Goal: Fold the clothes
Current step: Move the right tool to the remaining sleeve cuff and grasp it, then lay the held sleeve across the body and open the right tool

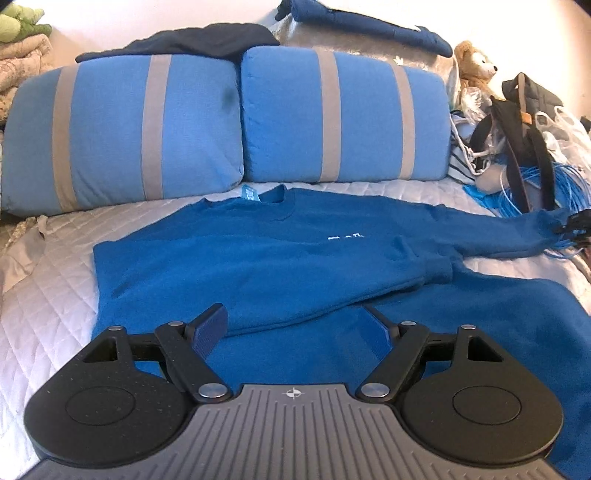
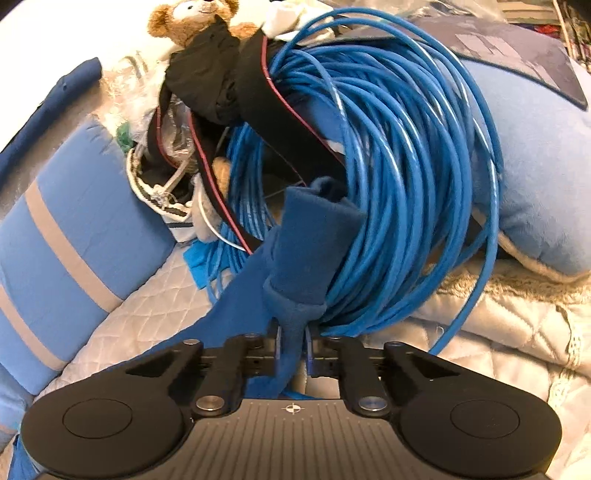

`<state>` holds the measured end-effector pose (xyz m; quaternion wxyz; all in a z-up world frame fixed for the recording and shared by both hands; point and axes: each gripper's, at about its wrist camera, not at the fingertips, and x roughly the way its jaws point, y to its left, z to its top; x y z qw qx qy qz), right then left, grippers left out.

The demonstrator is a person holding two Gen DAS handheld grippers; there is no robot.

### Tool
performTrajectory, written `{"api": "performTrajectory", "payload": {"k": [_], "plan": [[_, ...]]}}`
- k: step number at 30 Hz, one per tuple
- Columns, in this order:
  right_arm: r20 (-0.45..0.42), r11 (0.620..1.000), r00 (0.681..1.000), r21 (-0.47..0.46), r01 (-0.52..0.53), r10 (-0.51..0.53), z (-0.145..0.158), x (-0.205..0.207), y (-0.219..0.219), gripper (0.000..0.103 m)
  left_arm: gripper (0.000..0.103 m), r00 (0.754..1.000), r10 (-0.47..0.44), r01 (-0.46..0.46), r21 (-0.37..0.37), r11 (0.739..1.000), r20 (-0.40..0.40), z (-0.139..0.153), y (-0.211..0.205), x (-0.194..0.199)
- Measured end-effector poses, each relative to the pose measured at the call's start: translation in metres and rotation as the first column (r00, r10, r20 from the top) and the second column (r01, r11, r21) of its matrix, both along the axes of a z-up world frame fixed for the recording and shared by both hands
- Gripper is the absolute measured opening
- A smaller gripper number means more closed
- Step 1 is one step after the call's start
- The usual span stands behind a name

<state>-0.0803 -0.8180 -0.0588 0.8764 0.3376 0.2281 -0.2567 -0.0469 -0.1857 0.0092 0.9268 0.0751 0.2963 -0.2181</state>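
Right hand-held gripper (image 2: 293,345) is clamping the blue sweatshirt (image 1: 266,254) sleeve cuff (image 2: 314,243) beside the cable coil (image 2: 399,177); left hand-held gripper (image 1: 295,326) is hovering released. Advise lifting clear of cables.

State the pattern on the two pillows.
Blue with grey stripes; the pillows show best in the left wrist view.

I see a white quilted bed cover (image 1: 48,295) with two blue grey-striped cushions (image 1: 236,118) against a pale wall (image 1: 147,14)
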Motion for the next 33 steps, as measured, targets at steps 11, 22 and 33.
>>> {"api": "performTrajectory", "payload": {"k": [11,22,33], "plan": [[-0.015,0.969,0.979,-0.141,-0.202,0.202,0.041,0.015,0.042,0.011,0.078,1.0,0.023,-0.023,0.009,1.0,0.011,0.0,0.0,-0.001],[-0.029,0.853,0.876,-0.215,-0.475,0.481,0.073,0.047,0.117,0.011,0.078,0.999,0.048,-0.049,0.026,0.998,0.025,0.001,-0.001,-0.003],[-0.079,0.723,0.774,-0.309,-0.618,0.629,0.088,0.079,0.195,0.011,0.078,0.998,0.068,-0.068,0.012,0.998,0.01,0.0,0.003,-0.001]]}}
